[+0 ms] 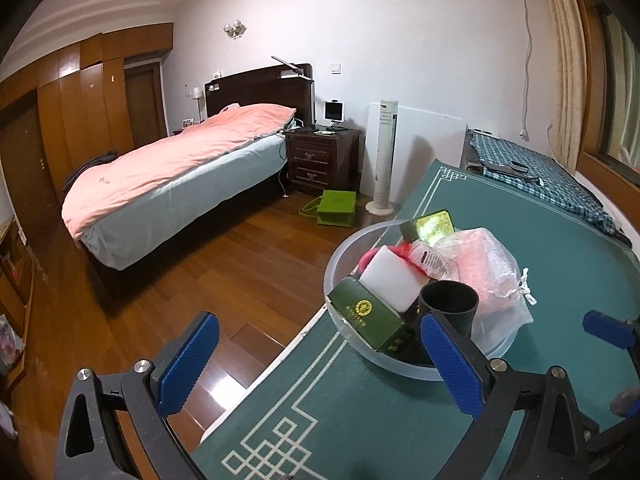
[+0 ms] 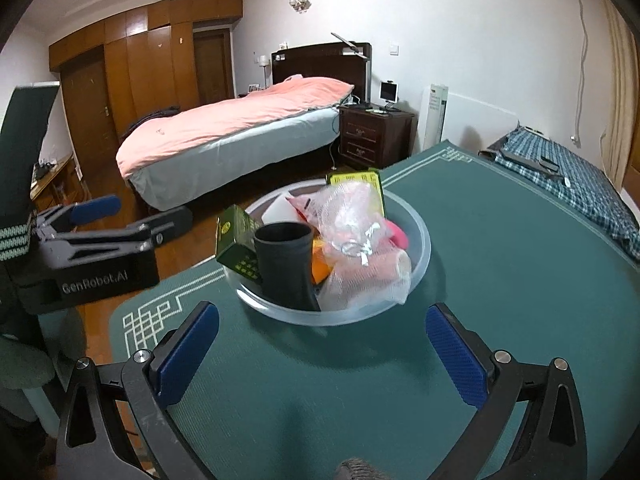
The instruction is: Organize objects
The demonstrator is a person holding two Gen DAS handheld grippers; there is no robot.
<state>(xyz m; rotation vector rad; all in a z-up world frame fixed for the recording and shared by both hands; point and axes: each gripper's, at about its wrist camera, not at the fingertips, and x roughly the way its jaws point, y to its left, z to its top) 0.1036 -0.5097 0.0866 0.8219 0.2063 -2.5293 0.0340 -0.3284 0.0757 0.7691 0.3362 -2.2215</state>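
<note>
- Clear plastic bowl (image 2: 416, 256) sits on the green-matted bench (image 2: 500, 300), near its left edge.
- Bowl holds: black cup (image 2: 286, 264) upright at the near side, dark green box (image 2: 236, 246) leaning on the left rim, white block (image 1: 390, 276), mesh drawstring bag (image 2: 360, 248) with pink contents, a yellow-green labelled box (image 2: 356, 180) tilted at the far rim, something orange (image 2: 320, 270) low in the pile, partly hidden.
- Left claw (image 1: 316, 364): jaws wide apart, nothing held. Left pad is out over the wooden floor (image 1: 224, 280), right pad just in front of the bowl's near rim, by the cup; can't tell if it touches.
- Right claw (image 2: 320, 356): jaws wide apart, empty, over bare mat short of the bowl.
- Right wrist view only: left gripper body from the side, off the bench's left edge, and a green sleeve (image 2: 24, 152).
- Left wrist view only: green tote bag (image 1: 334, 208) on the floor, white tower fan (image 1: 384, 156).
- Open room: mat right of and beyond the bowl is bare up to a checked cloth (image 2: 568, 172) at the far right.
</note>
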